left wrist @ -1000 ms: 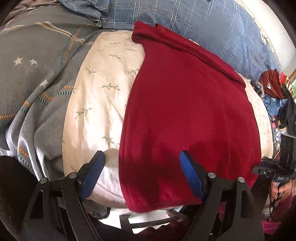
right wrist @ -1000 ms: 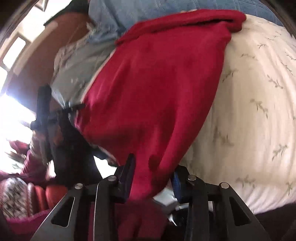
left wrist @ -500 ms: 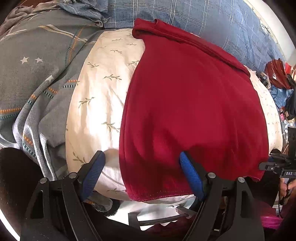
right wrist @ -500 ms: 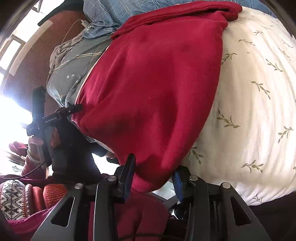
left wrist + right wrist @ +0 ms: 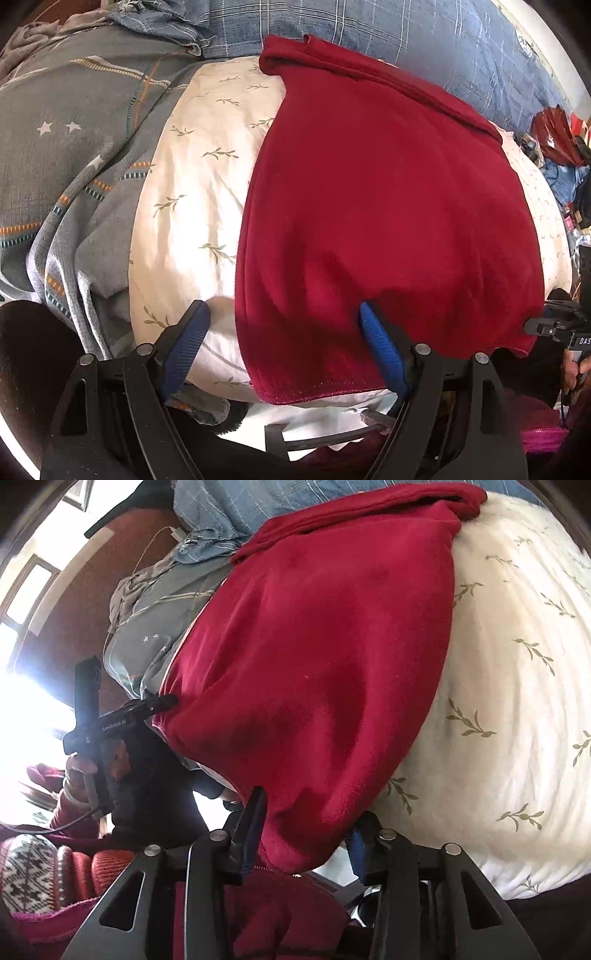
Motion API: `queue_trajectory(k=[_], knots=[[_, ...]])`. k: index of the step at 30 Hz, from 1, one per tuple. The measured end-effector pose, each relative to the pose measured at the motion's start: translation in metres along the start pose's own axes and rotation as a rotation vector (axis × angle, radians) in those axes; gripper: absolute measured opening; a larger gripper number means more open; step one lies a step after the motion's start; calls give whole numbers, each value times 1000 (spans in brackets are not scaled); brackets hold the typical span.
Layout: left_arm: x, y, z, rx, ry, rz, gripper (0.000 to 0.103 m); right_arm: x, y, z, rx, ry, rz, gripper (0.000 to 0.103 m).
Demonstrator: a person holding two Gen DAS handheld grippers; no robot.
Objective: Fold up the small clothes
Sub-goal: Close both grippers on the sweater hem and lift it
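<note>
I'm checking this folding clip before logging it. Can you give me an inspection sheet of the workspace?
Surface: white leaf-print sheet, rumpled.
Job's things: red garment spread flat on the sheet, near hem over the edge.
Clutter: grey star-print blanket, blue plaid bedding.
Grippers: left tool open, straddling the garment's near left corner; right tool open around the near right corner.
Cables: thin white cable by the blue bedding.
Surroundings: bright window, red bag.
</note>
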State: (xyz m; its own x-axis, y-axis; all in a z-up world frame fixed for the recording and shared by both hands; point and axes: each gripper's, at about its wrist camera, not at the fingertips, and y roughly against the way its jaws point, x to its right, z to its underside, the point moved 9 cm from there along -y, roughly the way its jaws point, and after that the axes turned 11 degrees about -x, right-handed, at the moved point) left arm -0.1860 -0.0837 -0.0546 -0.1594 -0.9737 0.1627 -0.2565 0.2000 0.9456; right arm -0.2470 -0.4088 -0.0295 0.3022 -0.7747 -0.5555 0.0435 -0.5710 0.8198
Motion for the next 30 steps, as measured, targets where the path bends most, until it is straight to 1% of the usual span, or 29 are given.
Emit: queue_trajectory(k=[1, 2, 4, 6, 8, 9, 10, 11, 13, 15, 17, 19, 22, 24, 27, 29, 30], knots=[[0, 0, 0, 1, -3, -4, 83, -1, 0, 0, 2, 5, 9, 26], [0, -1, 0, 2, -8, -12, 83, -2, -1, 0, 0, 9, 17, 19], [1, -1, 0, -3, -21, -28, 83, -3, -3, -2, -3, 12, 21, 18], [2, 1, 0, 1, -40, -39, 63, -8, 0, -5, 6, 31, 4, 17], [7, 5, -1, -14, -77, -38, 34, -12, 5, -10, 27, 38, -15, 13], [9, 8, -2, -31, -92, -12, 22, -15, 9, -14, 38, 42, -21, 12], [12, 12, -4, -55, -98, 44, 8, -17, 13, -18, 48, 45, -27, 11], [12, 17, -9, -64, -88, 84, 7, -20, 20, -23, 68, 50, -42, 11], [12, 29, -24, -45, -77, 146, 7, -24, 34, -35, 110, 52, -70, 11], [11, 44, -45, 2, -56, 195, 7, -25, 55, -52, 190, 47, -77, 11], [11, 55, -67, 46, -35, 236, 7, -22, 71, -69, 241, 34, -81, 11], [12, 62, -89, 88, -27, 243, 7, -15, 83, -86, 286, 16, -63, 11], [21, 71, -124, 157, -47, 228, 7, -3, 102, -117, 357, -12, -46, 11], [27, 72, -153, 193, -51, 229, 7, 3, 116, -137, 408, -25, -37, 11], [32, 64, -204, 218, -45, 239, 7, 16, 132, -176, 483, -71, -31, 11], [36, 56, -231, 220, -49, 239, 7, 28, 137, -201, 508, -105, -31, 11], [37, 50, -245, 223, -35, 232, 7, 34, 137, -215, 513, -129, -16, 11]])
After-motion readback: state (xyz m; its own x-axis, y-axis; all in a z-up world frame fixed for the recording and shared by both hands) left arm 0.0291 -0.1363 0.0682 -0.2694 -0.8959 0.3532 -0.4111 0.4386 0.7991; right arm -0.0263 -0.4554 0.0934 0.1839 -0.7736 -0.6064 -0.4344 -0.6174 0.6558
